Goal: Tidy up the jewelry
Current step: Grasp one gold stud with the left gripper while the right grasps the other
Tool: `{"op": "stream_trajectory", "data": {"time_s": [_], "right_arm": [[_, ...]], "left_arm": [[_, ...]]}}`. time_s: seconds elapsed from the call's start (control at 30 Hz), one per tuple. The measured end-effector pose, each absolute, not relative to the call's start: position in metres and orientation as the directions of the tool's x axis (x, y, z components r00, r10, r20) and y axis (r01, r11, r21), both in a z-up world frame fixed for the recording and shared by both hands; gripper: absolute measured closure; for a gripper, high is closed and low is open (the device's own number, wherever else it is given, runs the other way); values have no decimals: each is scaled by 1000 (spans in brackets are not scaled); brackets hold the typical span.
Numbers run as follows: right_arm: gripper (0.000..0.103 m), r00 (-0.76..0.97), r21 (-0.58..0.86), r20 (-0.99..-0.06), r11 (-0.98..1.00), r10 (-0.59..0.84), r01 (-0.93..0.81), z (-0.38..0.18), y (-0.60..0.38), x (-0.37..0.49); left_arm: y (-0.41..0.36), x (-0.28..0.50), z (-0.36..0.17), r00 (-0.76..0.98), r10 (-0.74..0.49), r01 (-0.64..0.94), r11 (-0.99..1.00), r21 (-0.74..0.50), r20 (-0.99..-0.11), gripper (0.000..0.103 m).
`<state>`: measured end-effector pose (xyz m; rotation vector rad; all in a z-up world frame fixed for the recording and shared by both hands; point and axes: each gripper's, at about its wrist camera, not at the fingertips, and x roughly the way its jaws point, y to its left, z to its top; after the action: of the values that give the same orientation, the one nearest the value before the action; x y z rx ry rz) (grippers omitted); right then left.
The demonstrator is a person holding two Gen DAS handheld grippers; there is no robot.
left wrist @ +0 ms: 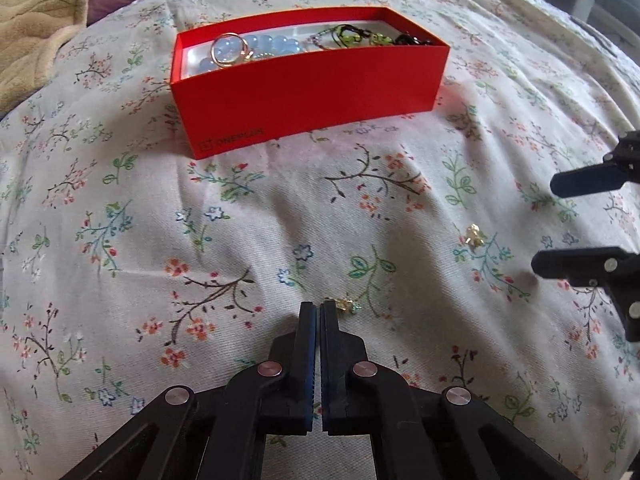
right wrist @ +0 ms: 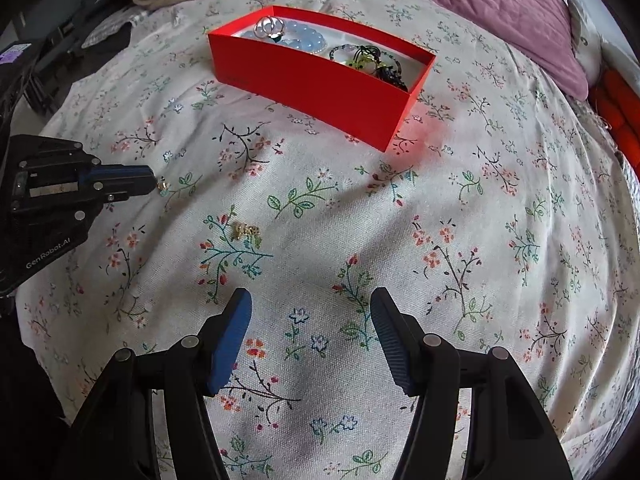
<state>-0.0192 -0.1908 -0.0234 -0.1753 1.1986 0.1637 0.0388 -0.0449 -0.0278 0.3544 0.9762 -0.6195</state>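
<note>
A red box (left wrist: 304, 100) on the floral bedsheet holds blue beads (left wrist: 264, 46), a ring and dark bracelets; it also shows in the right wrist view (right wrist: 320, 92). My left gripper (left wrist: 319, 307) is shut, its tips pinching a small gold earring (left wrist: 345, 305) low over the sheet; it also shows in the right wrist view (right wrist: 154, 184) with the earring (right wrist: 163, 185) at its tip. A second gold earring (left wrist: 474, 236) lies loose on the sheet, also in the right wrist view (right wrist: 246, 231). My right gripper (right wrist: 311, 300) is open and empty, just short of that earring.
A beige blanket (left wrist: 36, 12) and a purple quilt (right wrist: 480, 4) lie at the far side of the bed. Orange items (right wrist: 620, 108) sit at the right edge. Dark clutter (right wrist: 48, 52) lies beyond the bed's left edge.
</note>
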Motion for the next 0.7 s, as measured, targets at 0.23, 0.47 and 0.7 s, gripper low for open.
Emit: {"op": "stream_trajectory", "data": {"time_s": [0.23, 0.47, 0.7], "right_arm": [[38, 345, -39, -937, 969, 50, -245, -29, -175, -11], [39, 355, -4, -931, 973, 81, -232, -34, -167, 2], [68, 386, 9, -912, 949, 137, -315, -35, -158, 7]], "left_arm": [[-36, 43, -21, 429, -323, 613, 790, 9, -844, 103], [-28, 47, -25, 393, -321, 607, 795, -19, -862, 95], [-31, 39, -22, 376, -362, 653, 757, -33, -853, 62]]}}
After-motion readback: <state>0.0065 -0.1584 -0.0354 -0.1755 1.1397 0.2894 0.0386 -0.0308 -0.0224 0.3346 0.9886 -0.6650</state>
